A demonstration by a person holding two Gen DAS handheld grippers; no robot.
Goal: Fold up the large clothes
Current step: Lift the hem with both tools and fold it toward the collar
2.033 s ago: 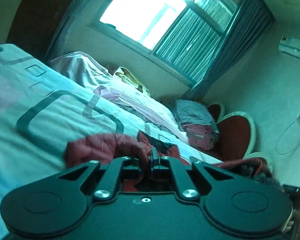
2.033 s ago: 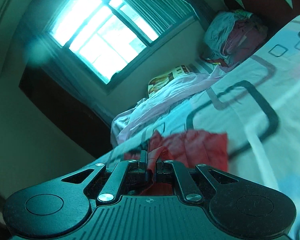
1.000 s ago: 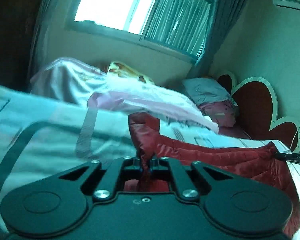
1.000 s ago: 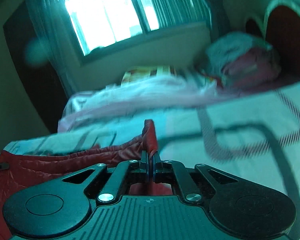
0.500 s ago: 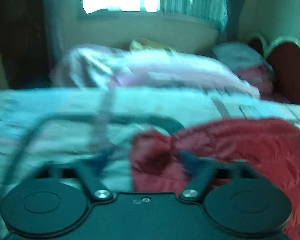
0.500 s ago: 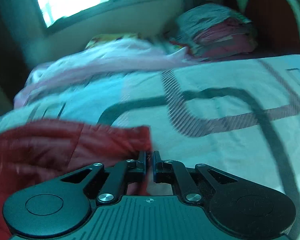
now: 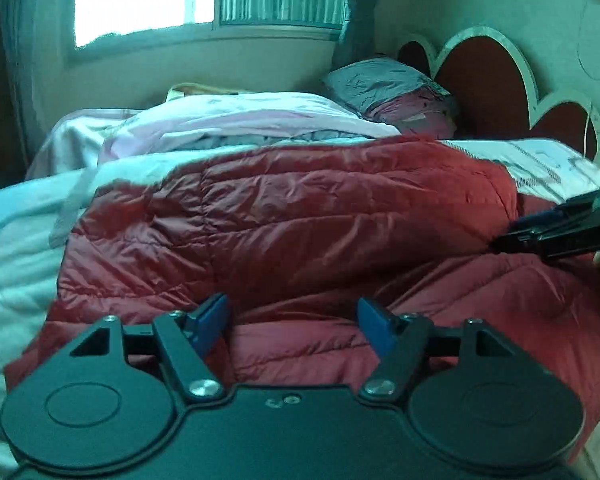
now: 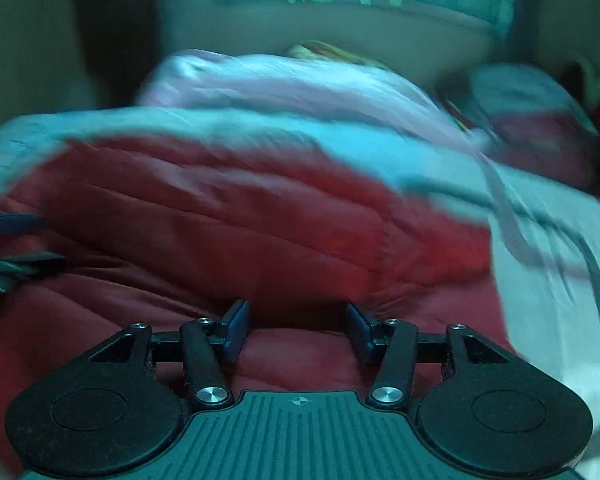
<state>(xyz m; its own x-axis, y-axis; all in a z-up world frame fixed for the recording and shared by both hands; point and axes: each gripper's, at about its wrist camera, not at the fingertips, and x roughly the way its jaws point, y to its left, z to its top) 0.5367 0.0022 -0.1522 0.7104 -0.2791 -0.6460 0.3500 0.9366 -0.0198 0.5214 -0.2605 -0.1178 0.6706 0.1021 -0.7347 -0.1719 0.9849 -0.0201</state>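
- Red quilted puffer jacket (image 7: pixel 300 216) lies spread across the bed with the white, grey-patterned cover (image 7: pixel 16 264). Its far half is doubled over toward the near side, making a soft, puffy fold line across the middle.
- Left claw (image 7: pixel 294 318): blue pads apart, jaws closing a little at this moment. Only bare jacket shows below the gap; nothing is pinched.
- Right claw (image 8: pixel 296 330): blue pads apart, jaws opening. Jacket lies under the gap, and nothing is gripped there either. This view is smeared, so fine detail is uncertain.
- From the left wrist view the right claw reaches in at the jacket's right edge. Whether it touches the fabric, I cannot tell.
- Step in hand, as I judge it: letting go after laying one fold, then setting up the next.
- To do it well:
  - lift both claws clear without snagging the slippery shell, or the fold will drag open;
  - press the trapped air out along the crease, since padding like this springs back;
  - take the next grips at matching corners so the edges line up.
- Pink bedding (image 7: pixel 236 120) and a stack of pillows (image 7: pixel 392 92) sit beyond by the heart-shaped red headboard (image 7: pixel 488 84), well clear of the jacket.
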